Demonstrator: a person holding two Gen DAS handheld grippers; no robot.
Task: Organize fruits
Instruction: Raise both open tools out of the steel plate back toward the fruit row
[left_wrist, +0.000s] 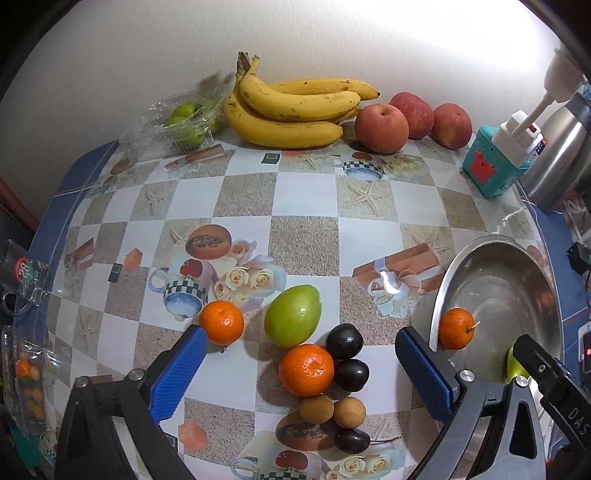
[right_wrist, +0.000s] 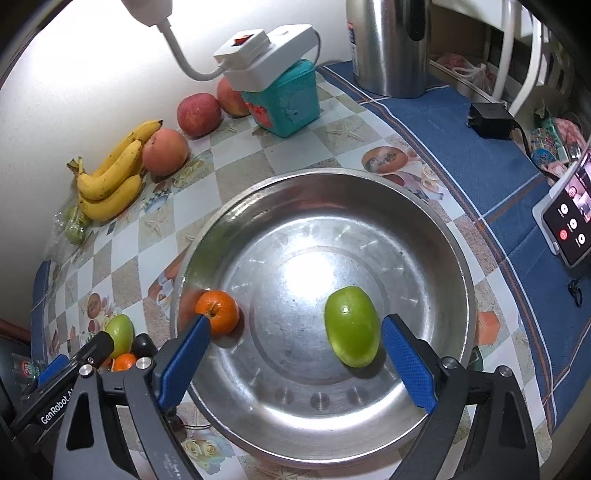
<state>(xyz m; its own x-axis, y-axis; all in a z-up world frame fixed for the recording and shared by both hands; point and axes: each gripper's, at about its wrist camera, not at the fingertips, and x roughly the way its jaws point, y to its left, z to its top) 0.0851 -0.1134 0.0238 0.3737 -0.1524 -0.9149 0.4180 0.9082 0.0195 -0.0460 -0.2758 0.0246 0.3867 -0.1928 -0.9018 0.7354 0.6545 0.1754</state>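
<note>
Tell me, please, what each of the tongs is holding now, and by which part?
Nothing: the left tongs stand open above the loose fruit, and the right tongs are open over the bowl.

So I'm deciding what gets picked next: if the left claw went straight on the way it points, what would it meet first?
Most likely the orange tangerine lying between the open left claw fingers, in a cluster with the dark plums and the green fruit. Depth is unclear, so the plums could touch first.
</note>
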